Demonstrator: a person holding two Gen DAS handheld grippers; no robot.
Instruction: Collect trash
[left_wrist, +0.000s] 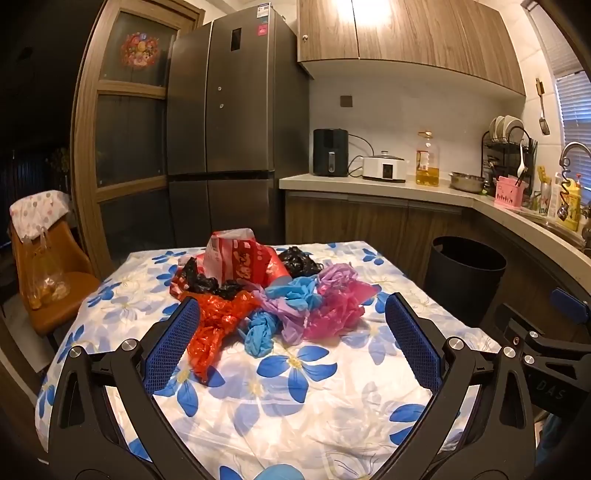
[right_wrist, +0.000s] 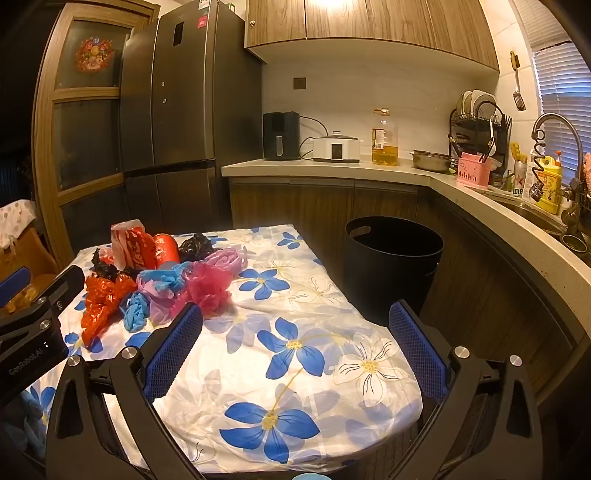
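Observation:
A heap of crumpled plastic bags (left_wrist: 266, 291) in red, black, blue, purple and pink lies on the table with the blue-flowered cloth (left_wrist: 295, 398); in the right wrist view the heap (right_wrist: 162, 280) is at the left. A black trash bin (left_wrist: 463, 277) stands on the floor right of the table, also in the right wrist view (right_wrist: 391, 258). My left gripper (left_wrist: 291, 317) is open and empty, just short of the heap. My right gripper (right_wrist: 295, 325) is open and empty over the cloth (right_wrist: 295, 369), right of the heap.
A dark fridge (left_wrist: 229, 110) stands behind the table. A counter (left_wrist: 388, 184) with an air fryer, cooker, oil bottle, dish rack and sink runs along the back and right. An orange chair (left_wrist: 51, 280) stands at the left.

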